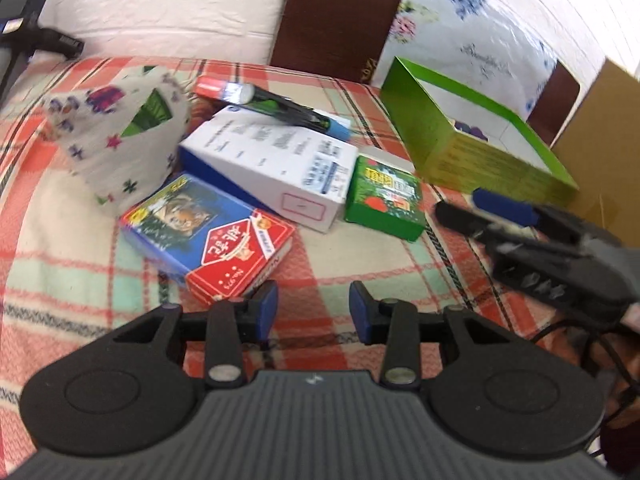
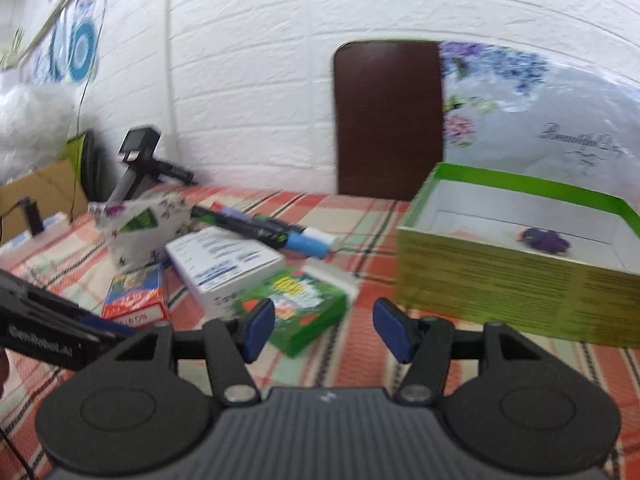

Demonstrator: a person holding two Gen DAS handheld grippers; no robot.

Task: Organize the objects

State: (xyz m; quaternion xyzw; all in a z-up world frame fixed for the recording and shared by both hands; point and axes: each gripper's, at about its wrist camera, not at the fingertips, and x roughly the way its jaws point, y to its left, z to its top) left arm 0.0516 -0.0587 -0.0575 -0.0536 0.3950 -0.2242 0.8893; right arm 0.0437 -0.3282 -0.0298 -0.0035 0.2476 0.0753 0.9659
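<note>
Both grippers are empty, jaws apart: left gripper (image 1: 313,312) hangs over bare plaid cloth (image 1: 60,248) just short of the card pack (image 1: 208,236), and right gripper (image 2: 324,330) is aimed between the small green box (image 2: 298,312) and the green tray (image 2: 516,280). Small green box lies on the cloth near the tray's front corner, beside the white carton (image 1: 272,168); it is probably light, stiff cardboard, though blur hides its edges. Best grip is likely across its narrow sides, with modest squeeze since thin card may dent.
</note>
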